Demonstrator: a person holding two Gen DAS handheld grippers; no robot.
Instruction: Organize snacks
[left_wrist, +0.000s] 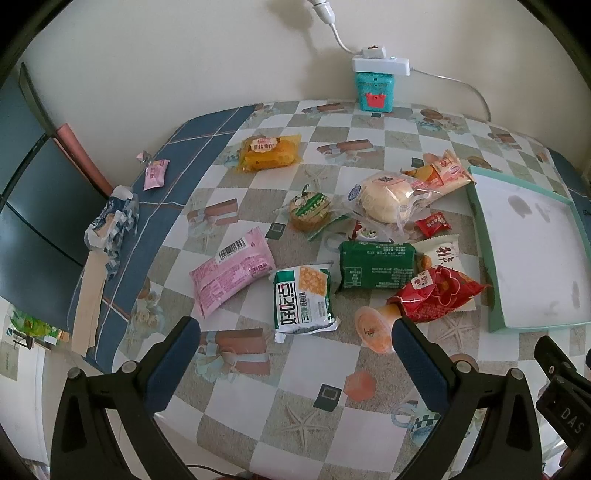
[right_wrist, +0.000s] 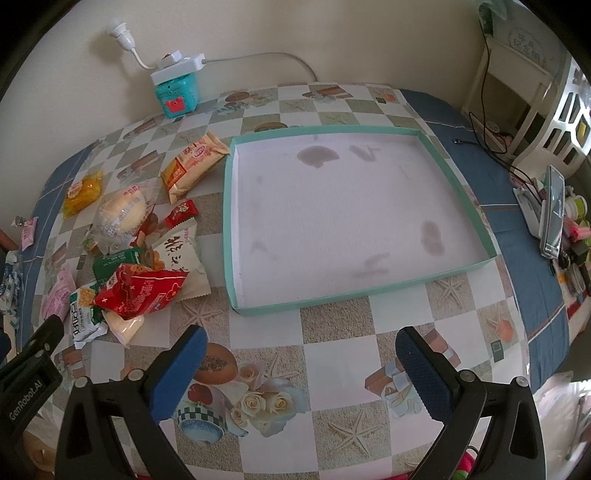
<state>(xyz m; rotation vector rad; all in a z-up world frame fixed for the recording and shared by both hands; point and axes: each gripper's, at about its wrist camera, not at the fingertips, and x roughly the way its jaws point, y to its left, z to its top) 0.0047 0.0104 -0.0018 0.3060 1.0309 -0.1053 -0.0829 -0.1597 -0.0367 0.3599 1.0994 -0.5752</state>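
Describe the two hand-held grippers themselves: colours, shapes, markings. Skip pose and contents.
The left hand-held gripper and the right hand-held gripper look alike: two black plastic fingers with triangular cut-outs and silver screws, each tipped with a dark blue textured pad. Seen from the right wrist, the left one's black body carries white "GenRobot.AI" lettering. No sleeves or cables on them are visible.

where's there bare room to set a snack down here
The teal tray holds nothing. Bare tablecloth lies between its near rim and the right gripper. It is crowded left of the tray, around the red packet and bun.
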